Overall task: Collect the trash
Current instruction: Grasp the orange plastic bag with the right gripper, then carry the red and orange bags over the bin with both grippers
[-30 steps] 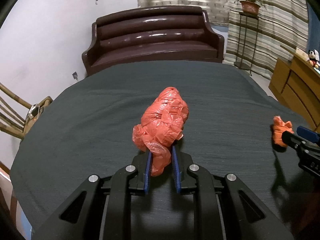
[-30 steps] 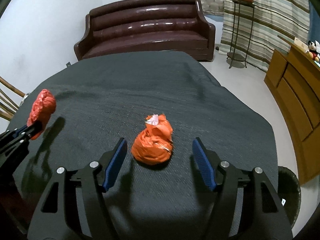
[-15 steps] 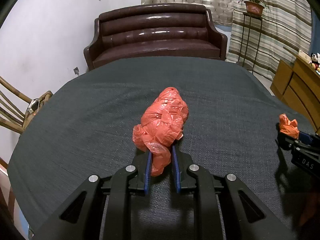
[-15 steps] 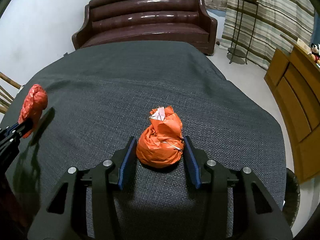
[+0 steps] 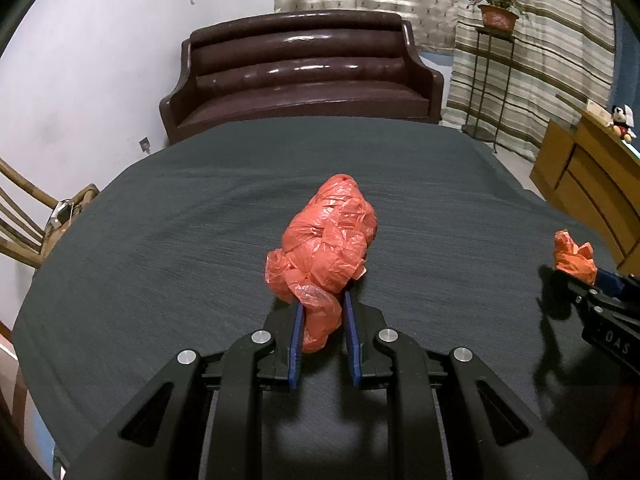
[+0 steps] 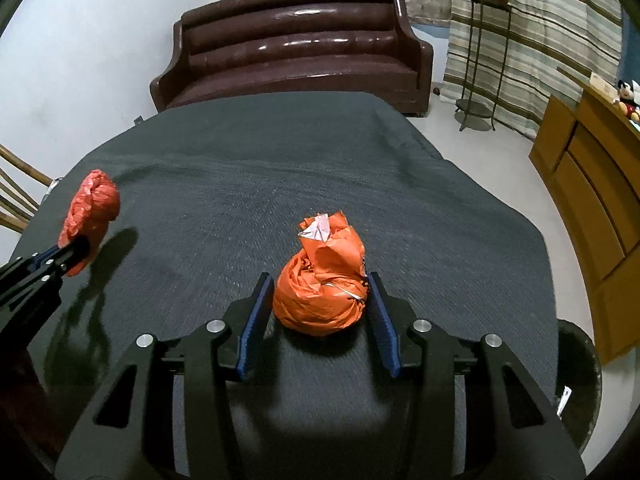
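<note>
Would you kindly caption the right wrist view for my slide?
Right gripper closed on an orange bag over the dark table.

Dark cloth-covered table (image 5: 200, 220) in foreground. Brown leather sofa (image 5: 304, 76) behind, against white wall (image 5: 92, 60). Striped curtains (image 5: 560, 60) at right, fronted by potted plant (image 5: 498, 10) on metal stand (image 5: 486, 92). Wooden cabinet (image 6: 592, 200) at far right; chair (image 5: 24, 224) at left.
</note>
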Demonstrator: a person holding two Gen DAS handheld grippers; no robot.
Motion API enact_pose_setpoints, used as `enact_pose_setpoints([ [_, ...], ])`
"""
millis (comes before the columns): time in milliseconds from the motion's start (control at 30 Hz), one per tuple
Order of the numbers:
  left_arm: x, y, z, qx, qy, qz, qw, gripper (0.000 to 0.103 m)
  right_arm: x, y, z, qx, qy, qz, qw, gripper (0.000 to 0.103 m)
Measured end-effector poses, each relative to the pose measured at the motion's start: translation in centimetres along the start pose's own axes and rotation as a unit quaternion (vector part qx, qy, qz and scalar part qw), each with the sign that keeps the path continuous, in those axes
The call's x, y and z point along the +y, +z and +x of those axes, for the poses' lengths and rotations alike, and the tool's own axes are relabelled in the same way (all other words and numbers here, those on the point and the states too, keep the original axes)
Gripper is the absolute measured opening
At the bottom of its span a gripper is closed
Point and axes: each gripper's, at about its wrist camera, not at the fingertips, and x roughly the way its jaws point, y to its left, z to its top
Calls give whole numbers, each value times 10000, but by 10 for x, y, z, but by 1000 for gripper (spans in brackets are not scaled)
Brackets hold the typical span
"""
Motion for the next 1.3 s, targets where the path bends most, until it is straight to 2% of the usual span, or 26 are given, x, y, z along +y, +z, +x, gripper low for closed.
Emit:
enact_pose_setpoints([
  [300, -25, -9, -21, -81, -296, 174, 9994, 19, -19, -24, -39, -204, -77, 191, 9996, 46],
  [567, -65, -22, -44, -172, -652, 439, 9968, 19, -52, -48, -71, -340, -294, 426, 9981, 46],
  [933, -131, -39, -68, -203, -1196, 932, 9882, 19, -115, -86, -110, -459, -785, 842, 9923, 46],
  [1300, -184, -48, -78, -204, -1547, 1342, 9786, 19, -174, -111, -136, -556, -1120, 1264, 9841, 46],
])
